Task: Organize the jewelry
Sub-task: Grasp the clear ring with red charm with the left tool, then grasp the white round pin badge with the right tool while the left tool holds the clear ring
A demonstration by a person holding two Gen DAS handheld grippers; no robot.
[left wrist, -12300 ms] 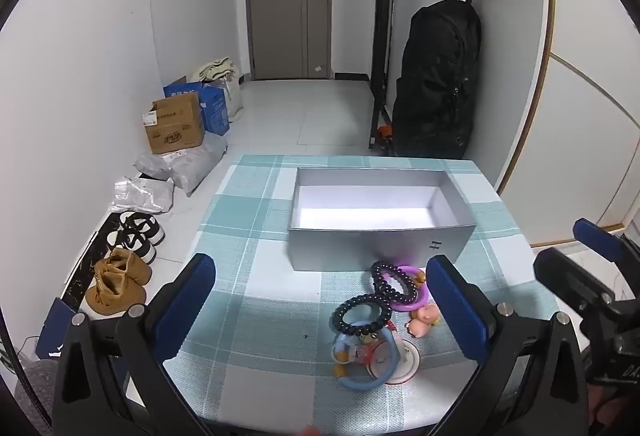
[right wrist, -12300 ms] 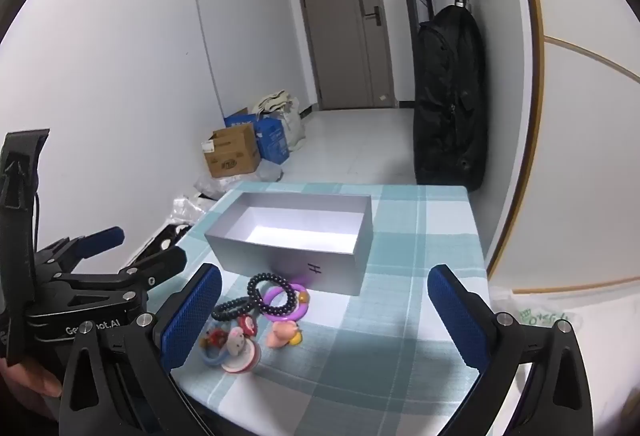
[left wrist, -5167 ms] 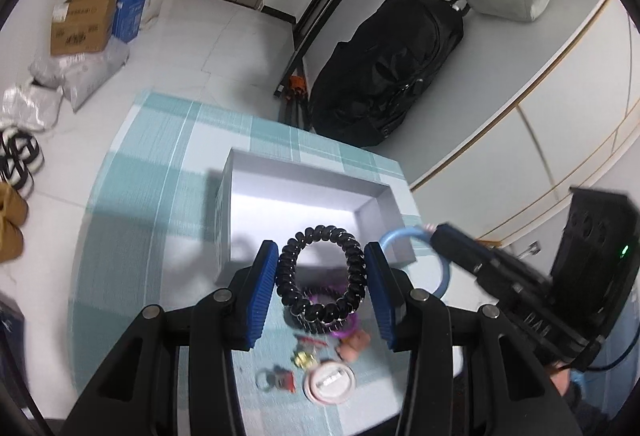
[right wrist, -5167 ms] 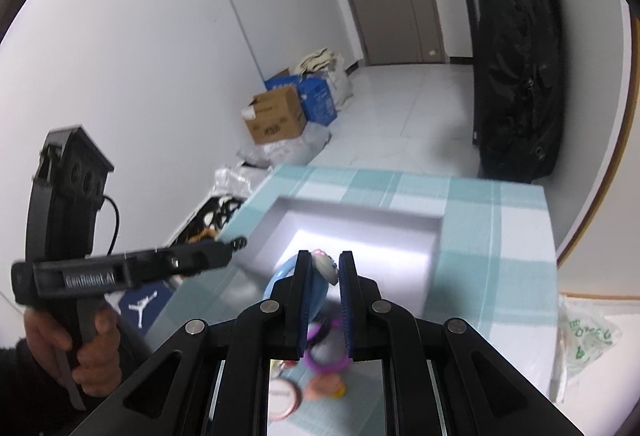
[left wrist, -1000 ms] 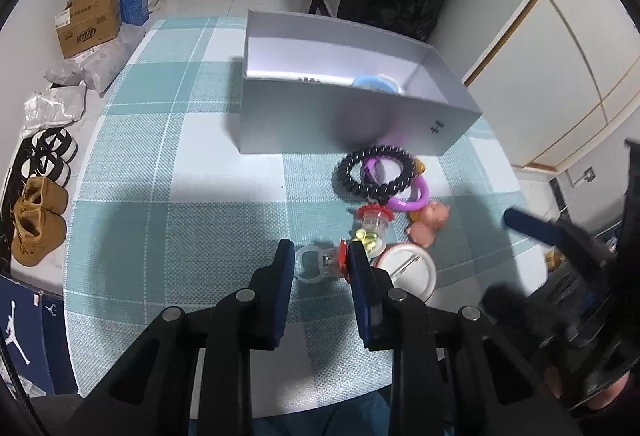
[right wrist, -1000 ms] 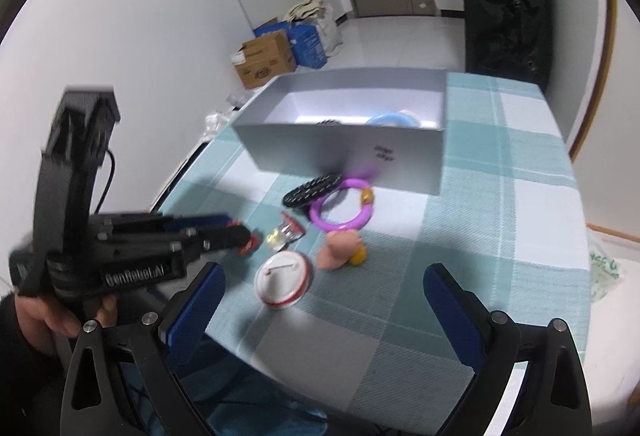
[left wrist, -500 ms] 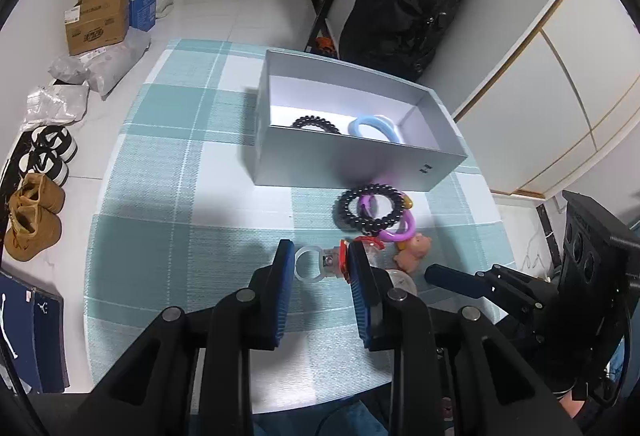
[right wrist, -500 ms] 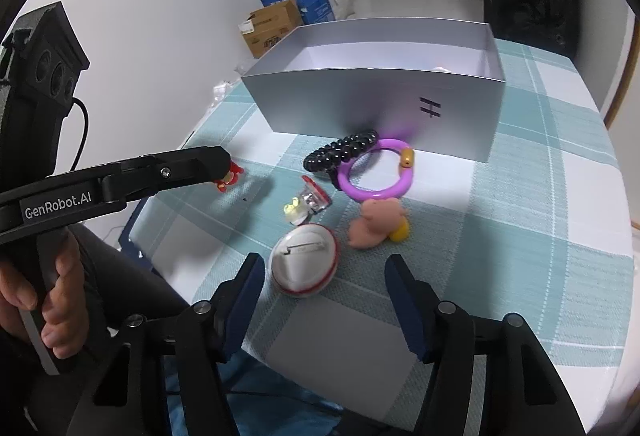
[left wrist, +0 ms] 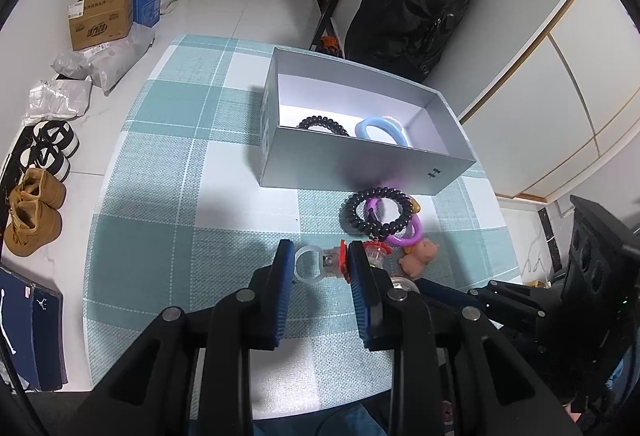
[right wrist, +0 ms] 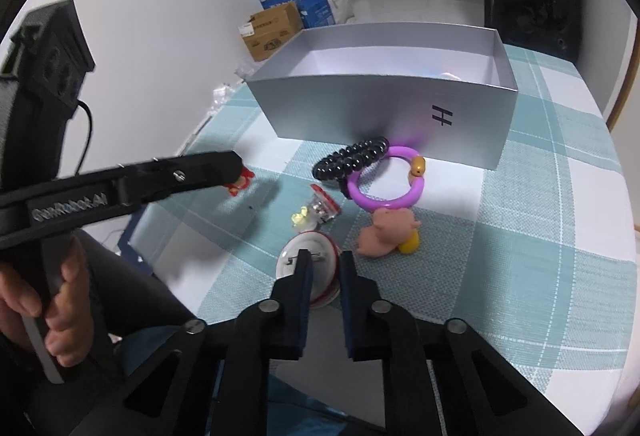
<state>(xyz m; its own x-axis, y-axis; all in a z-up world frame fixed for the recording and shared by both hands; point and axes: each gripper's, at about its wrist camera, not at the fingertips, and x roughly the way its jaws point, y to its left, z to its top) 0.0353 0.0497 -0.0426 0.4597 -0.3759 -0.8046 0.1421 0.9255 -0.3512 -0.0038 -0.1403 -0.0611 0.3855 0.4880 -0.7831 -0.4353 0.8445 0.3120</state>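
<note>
My left gripper [left wrist: 320, 268] is shut on a clear toy ring with a red charm [left wrist: 320, 265] and holds it above the table; it also shows in the right wrist view [right wrist: 236, 176]. My right gripper [right wrist: 323, 268] has closed around the white round badge [right wrist: 316, 260] lying on the cloth. The grey box [left wrist: 360, 160] holds a black coil bracelet [left wrist: 322, 125] and a blue ring [left wrist: 380, 130]. Outside it lie a black bead bracelet [right wrist: 352, 154], a purple ring [right wrist: 386, 182], a pink pig charm [right wrist: 386, 230] and a second toy ring [right wrist: 318, 210].
The table has a teal checked cloth [left wrist: 180, 196]. Its front edge is just under my grippers. Shoes [left wrist: 36, 204] and cardboard boxes [left wrist: 102, 18] lie on the floor to the left. A black backpack [left wrist: 416, 4] stands behind the table.
My right gripper has dropped to the white badge and narrowed its fingers around it. My left gripper keeps the toy ring and has risen slightly toward the box.
</note>
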